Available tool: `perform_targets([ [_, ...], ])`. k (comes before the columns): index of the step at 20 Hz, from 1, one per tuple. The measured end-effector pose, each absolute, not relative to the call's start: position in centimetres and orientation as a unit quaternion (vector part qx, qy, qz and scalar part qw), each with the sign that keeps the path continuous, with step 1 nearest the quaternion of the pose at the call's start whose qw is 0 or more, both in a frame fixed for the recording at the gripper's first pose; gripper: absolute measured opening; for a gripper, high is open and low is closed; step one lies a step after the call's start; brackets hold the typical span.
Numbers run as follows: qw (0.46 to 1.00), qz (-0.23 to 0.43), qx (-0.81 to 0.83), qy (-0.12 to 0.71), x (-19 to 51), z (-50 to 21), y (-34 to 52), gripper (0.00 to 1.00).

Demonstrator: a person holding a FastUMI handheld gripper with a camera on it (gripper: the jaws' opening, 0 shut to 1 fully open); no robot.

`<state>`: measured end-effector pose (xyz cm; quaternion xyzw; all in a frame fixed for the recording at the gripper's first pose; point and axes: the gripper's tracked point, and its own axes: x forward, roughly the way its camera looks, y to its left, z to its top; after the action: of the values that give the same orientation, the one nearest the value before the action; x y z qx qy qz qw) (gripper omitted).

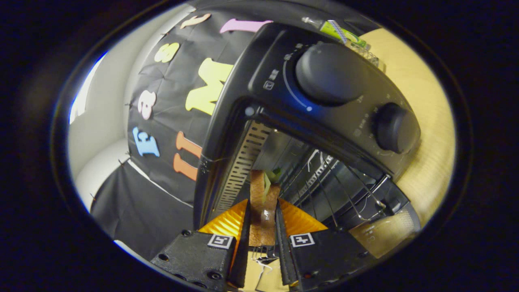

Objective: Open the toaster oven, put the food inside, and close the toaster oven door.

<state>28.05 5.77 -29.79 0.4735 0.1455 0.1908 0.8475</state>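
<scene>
While both fingers press its sides, the hand-held gripper [262, 217] holds a sandwich [263, 202] (brown bread, green filling showing) closed between them. Just beyond, at twelve o'clock, it reaches into the open toaster oven [284, 105] over the wire rack [332, 182]. Its lowered door [385, 231] lies at three o'clock, two knobs [330, 73] above, on the wooden table [425, 121].

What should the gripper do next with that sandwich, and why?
Probably carry it a little deeper and set it on the wire rack. The gripper is shut on the sandwich, which already reaches into the open toaster oven. The glass door hangs open, so the way in looks free, and closing comes after.
</scene>
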Motion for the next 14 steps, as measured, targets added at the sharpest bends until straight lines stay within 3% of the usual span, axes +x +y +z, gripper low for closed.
perform_targets([
  [5,0.884,0.163,0.404,0.171,28.3,-30.3,5.9,0.47],
  [10,0.921,0.136,0.312,0.188,28.5,-30.7,6.0,0.73],
  [14,0.944,0.101,0.252,0.186,28.6,-30.6,4.7,0.83],
])
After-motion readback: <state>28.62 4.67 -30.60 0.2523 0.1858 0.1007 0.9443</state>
